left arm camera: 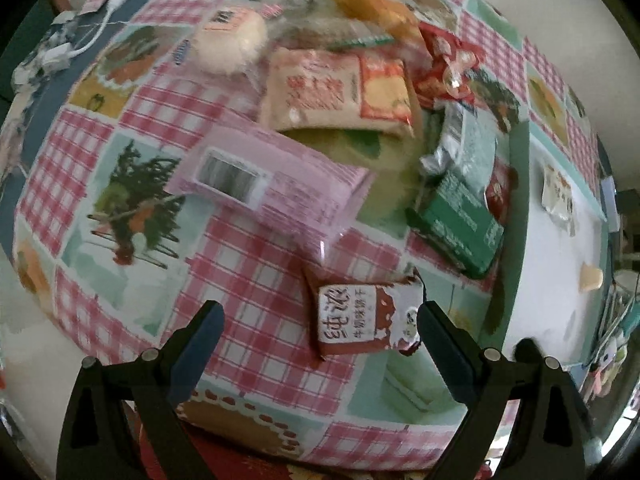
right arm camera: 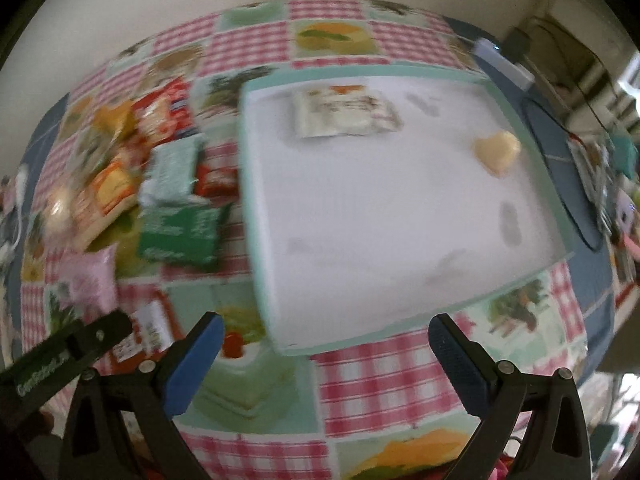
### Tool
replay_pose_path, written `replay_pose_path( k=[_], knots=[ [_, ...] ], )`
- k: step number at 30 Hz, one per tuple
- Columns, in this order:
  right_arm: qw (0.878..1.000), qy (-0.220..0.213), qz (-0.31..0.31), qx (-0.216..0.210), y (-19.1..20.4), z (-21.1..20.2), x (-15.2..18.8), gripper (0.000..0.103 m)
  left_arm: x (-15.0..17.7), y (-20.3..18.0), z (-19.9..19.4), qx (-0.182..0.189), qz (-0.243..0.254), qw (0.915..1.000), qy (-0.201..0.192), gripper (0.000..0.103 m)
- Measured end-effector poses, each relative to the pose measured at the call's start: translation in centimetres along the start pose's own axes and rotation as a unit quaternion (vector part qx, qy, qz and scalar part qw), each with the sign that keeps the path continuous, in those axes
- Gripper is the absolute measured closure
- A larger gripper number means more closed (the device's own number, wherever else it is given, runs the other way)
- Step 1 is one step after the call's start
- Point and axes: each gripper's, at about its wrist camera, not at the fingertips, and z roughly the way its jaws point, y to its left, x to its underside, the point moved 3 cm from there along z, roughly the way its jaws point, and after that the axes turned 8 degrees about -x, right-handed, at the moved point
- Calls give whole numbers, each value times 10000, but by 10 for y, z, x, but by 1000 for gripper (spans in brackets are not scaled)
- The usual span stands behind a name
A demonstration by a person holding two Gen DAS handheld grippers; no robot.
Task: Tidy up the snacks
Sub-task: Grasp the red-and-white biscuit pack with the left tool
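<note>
Readable text: brown-and-white snack packet (left arm camera: 362, 318) at 6 o'clock in the left wrist view carries large "纯浓", smaller line below roughly "牛奶味饼干". Pink packet (left arm camera: 272, 182) shows a barcode, digits blurred. Other wrappers and the right wrist view: print too smeared.

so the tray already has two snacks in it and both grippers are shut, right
Not quite. The two snacks are right: the tray holds a pale packet and a small yellow piece. But the grippers are open, not shut. Each wrist view shows the left gripper and right gripper with fingers spread wide, holding nothing.
</note>
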Motion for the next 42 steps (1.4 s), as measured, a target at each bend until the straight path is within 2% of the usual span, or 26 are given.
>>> replay_pose_path(
  k=[5, 10, 18, 23, 26, 31, 34, 42],
  knots=[
    [9990, -78, 433, 81, -24, -6, -4, 0, 2, -10, 12, 149, 112, 9995, 253, 6],
    [9988, -45, 487, 23, -28, -6, -5, 0, 2, -37, 26, 98, 392, 9985, 381, 6],
    [9989, -45, 474, 16, -26, -6, -6, 0, -3, -59, 39, -235, 529, 9975, 403, 7],
    [9988, -47, 484, 14, -26, -5, -5, 0, -9, -60, 32, -60, 617, 9974, 364, 26],
    [9988, -27, 488, 12, -26, -5, -5, 0, -8, -65, 25, -75, 678, 9973, 273, 36],
    [9987, -28, 505, 16, -26, -4, -7, 0, -10, -58, 18, -29, 512, 9984, 221, 38],
    [9988, -65, 475, -43, -25, -5, -7, 0, -16, -51, 11, -102, 272, 9996, 53, 38],
    [9968, -299, 269, -691, -1, -8, -13, 0, -31, -24, -2, -236, -537, 9980, -219, 38]
  ],
)
